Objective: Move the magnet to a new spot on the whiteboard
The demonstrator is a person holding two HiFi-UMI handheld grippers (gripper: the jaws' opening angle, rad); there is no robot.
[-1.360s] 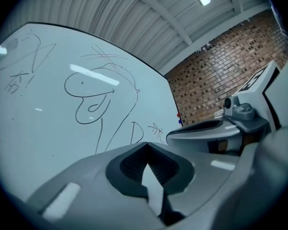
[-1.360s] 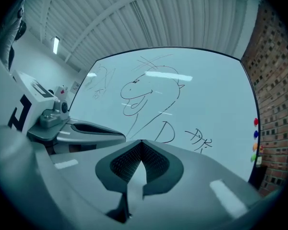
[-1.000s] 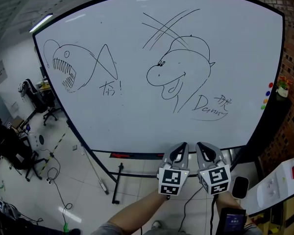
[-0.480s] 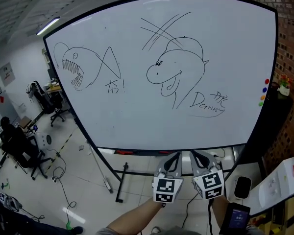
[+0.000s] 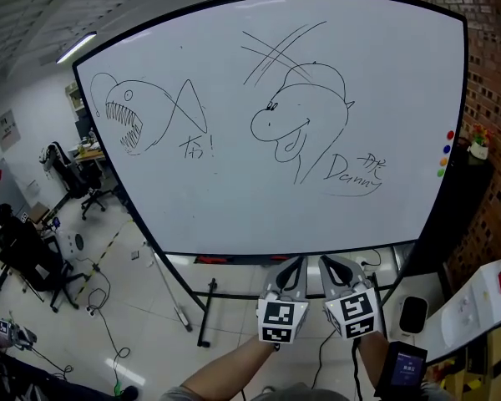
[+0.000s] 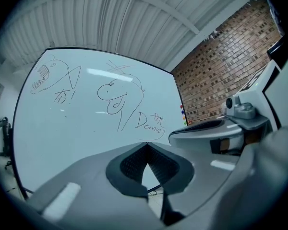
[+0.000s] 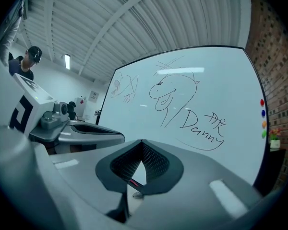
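At bottom centre the left claw (image 5: 298, 263) and right claw (image 5: 326, 262) are held low, each pinched together on nothing, well short of the whiteboard (image 5: 234, 190). The magnets (image 5: 445, 153) are stuck in a coloured column at the board's right edge. One claw should be raised, opened, squared around a single magnet and closed before pulling. "Danny" (image 5: 351, 174) is read under the dinosaur sketch (image 5: 301, 115); the other scribbles are not legible.
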